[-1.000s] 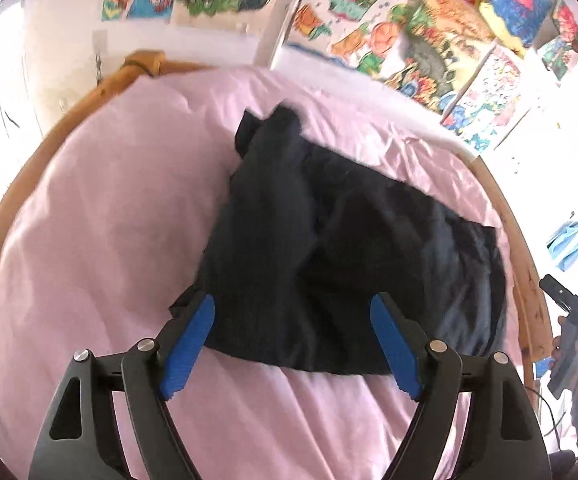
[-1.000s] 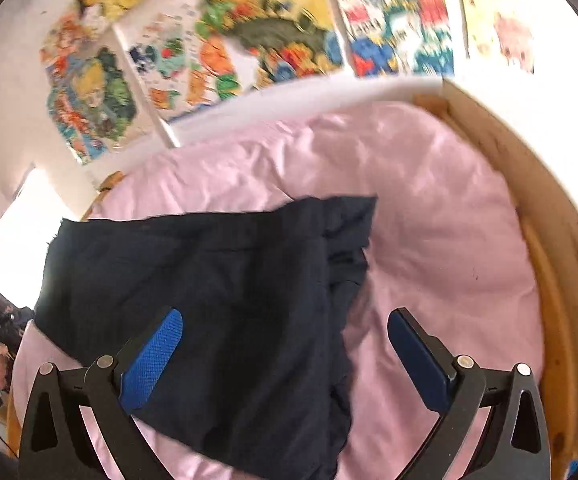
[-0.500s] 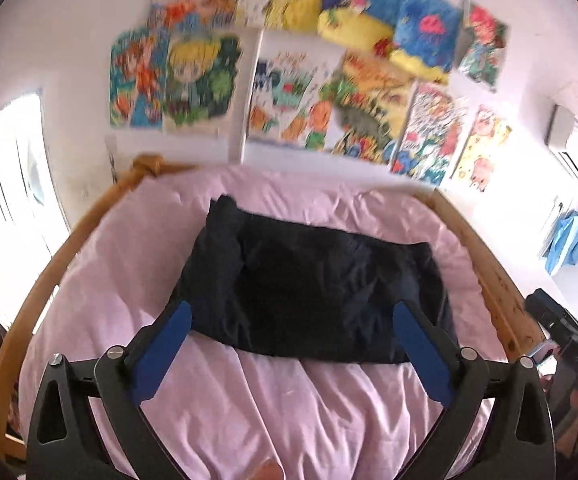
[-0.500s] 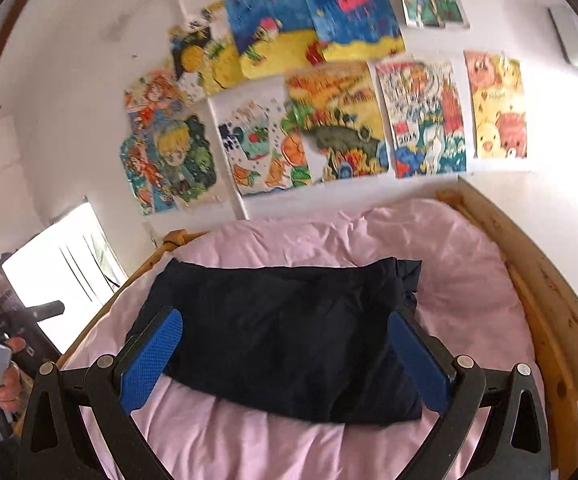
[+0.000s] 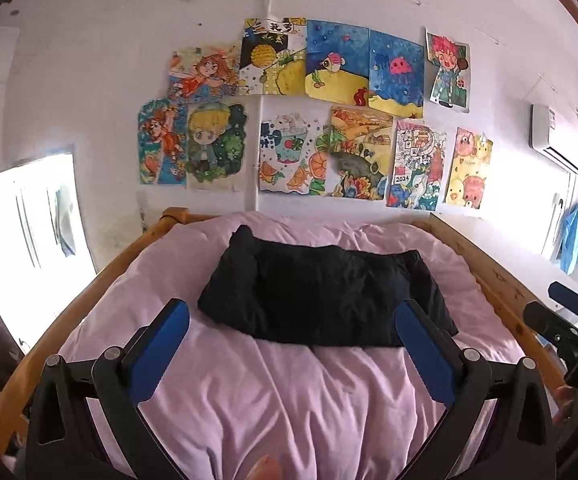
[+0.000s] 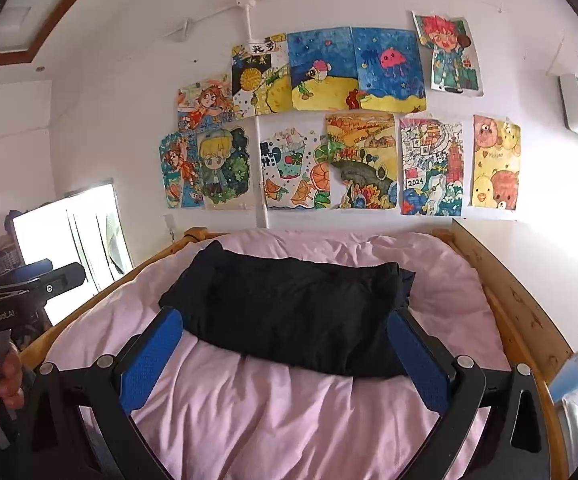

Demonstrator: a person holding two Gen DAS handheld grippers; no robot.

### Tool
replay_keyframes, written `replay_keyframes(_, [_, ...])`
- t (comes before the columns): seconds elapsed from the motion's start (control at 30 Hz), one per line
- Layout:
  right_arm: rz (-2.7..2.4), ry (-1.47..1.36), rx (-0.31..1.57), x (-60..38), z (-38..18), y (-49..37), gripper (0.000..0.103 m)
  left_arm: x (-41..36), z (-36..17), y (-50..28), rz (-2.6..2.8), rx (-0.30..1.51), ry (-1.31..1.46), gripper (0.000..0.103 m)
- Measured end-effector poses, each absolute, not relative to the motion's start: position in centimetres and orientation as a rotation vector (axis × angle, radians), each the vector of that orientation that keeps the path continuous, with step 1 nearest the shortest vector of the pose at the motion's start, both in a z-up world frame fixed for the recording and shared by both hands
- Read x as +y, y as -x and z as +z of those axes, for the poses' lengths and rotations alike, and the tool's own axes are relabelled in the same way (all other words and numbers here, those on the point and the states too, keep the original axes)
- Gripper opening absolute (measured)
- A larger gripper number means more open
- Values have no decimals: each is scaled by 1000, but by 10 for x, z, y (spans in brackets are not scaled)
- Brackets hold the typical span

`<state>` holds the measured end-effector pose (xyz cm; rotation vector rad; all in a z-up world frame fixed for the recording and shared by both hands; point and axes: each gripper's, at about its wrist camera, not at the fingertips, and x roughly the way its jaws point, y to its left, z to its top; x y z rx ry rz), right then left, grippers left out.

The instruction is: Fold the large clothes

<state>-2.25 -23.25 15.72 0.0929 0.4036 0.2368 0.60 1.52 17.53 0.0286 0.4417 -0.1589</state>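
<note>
A white wall (image 5: 89, 80) fills the upper half of the frame, with a cluster of bright drawings (image 5: 313, 120) taped across its middle and a thin white conduit (image 5: 269, 0) running down through them. Below stands a bed (image 5: 289, 392) with a pink cover and a wooden frame (image 5: 501, 292). Glaring daylight comes through a window (image 5: 21, 240) at left; an air conditioner (image 5: 559, 140) hangs at upper right.
</note>
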Motion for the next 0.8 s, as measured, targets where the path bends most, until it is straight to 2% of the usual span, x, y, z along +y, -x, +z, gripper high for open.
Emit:
replay_keyframes(0.37, [197,-101,406,-234,128,67,103,0,126,38,-133,406,-127,102])
replay_keyframes(0.8, [193,-68,425,-230,102,68,103,9,99,24,-120,484,-66,102])
